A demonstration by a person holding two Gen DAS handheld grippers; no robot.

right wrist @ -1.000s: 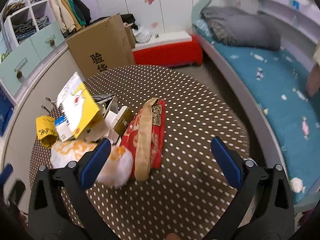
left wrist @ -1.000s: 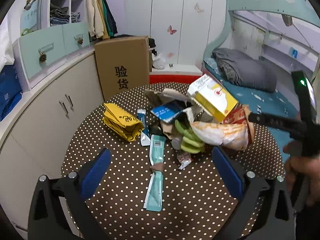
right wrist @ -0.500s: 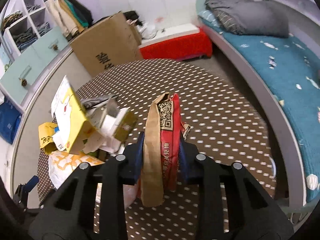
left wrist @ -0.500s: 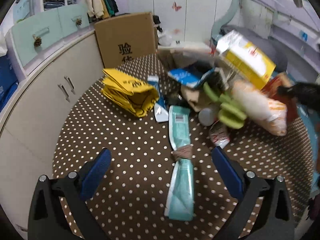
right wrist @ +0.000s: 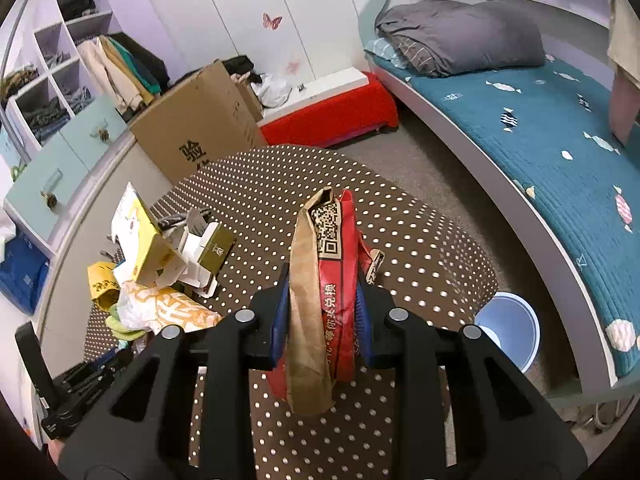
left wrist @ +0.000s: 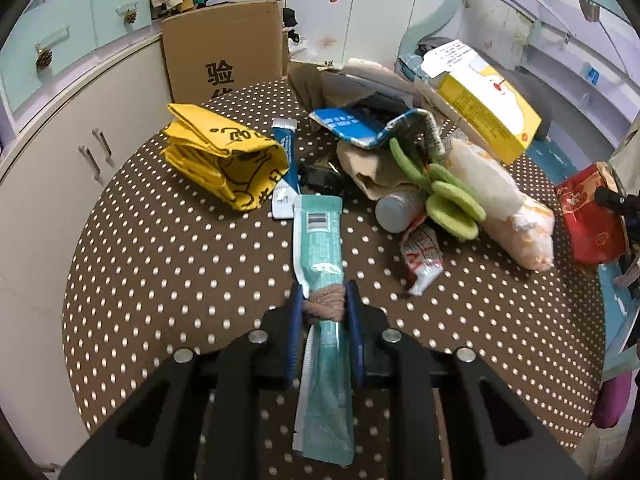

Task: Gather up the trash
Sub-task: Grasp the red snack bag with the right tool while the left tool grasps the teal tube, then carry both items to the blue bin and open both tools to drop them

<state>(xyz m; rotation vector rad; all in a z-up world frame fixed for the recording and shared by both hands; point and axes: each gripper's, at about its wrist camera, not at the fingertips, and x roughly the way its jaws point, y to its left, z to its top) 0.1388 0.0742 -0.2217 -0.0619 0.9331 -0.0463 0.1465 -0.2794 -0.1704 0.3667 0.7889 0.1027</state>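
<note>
Left gripper [left wrist: 325, 307] clamping teal pouch [left wrist: 320, 240] lying on dotted table [left wrist: 160, 264] | right gripper [right wrist: 320, 304] pinching red-and-brown wrapper [right wrist: 320, 280], lifting it above table | trash pile [left wrist: 420, 160] sitting mid-table

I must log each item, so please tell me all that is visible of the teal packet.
The teal packet is a long flat pouch, plastic by its look, with a barcode at its far end. A brown band pinches its middle. It lies lengthwise on the dotted table, and the left gripper is shut on it at the band.
</note>
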